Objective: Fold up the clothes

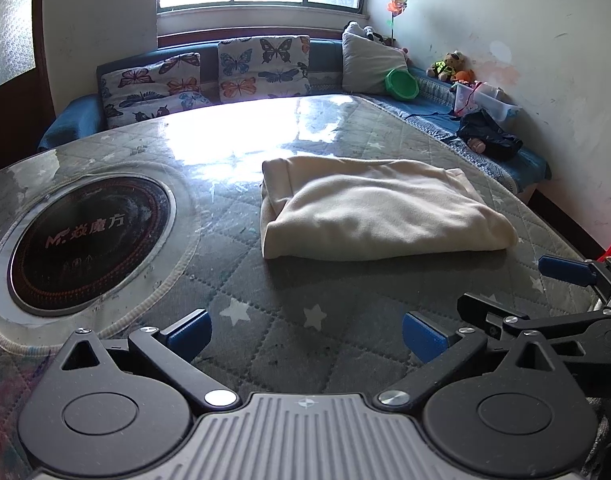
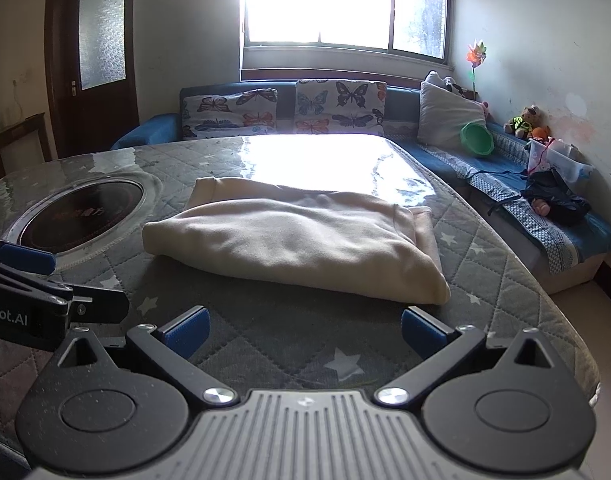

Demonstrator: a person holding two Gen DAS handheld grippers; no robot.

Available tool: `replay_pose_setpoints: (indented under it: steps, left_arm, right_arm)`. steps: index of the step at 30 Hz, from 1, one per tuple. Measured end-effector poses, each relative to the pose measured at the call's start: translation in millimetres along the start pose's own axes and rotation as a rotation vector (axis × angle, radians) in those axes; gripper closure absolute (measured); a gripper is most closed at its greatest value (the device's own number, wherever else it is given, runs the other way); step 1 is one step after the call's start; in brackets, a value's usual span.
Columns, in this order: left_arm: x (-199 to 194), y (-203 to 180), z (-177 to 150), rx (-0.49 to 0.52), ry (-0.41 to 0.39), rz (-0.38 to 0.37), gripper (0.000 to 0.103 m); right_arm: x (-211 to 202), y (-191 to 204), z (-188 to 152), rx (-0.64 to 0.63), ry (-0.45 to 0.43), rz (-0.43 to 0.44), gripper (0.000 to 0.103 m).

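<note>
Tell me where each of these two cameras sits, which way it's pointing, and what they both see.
Left wrist view: on the left gripper, low over the table, facing the cream folded garment and sofa; jaws open, right gripper at its right edge.
Right wrist view: on the right gripper, same heading; jaws open, left gripper at its left edge.
Shared: garment, round cooktop, butterfly cushions, window.

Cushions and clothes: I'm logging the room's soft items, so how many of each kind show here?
Butterfly-print cushions: 2
Plain grey cushions: 1
Folded cream garments on the table: 1
Dark clothing heaps on the bench: 1
Total: 5
</note>
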State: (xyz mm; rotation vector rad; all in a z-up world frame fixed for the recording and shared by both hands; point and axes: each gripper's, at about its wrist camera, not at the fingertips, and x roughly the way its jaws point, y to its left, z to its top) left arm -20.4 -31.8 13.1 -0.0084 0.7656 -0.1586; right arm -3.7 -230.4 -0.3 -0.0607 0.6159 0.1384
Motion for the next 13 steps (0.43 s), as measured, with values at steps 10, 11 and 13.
replay_pose_setpoints:
  steps: [10,11,13]
  left_arm:
    - [-1.8,-1.4,-5.5,-0.005,0.005,-0.001,0.000]
    - [-2.0,-1.4,-5.9,-0.007,0.006,-0.001,0.000]
    - [-2.7,-2.1,-6.5,-0.004,0.002,0.005,0.000]
  right_arm:
    - [-3.3,-0.7,-5.2,0.008,0.004,-0.009,0.000]
    - [-3.9,-0.9,-5.5,0.009,0.004,-0.010,0.000]
    - [-4.7,-0.9,-6.2,0.011,0.003,-0.011,0.000]
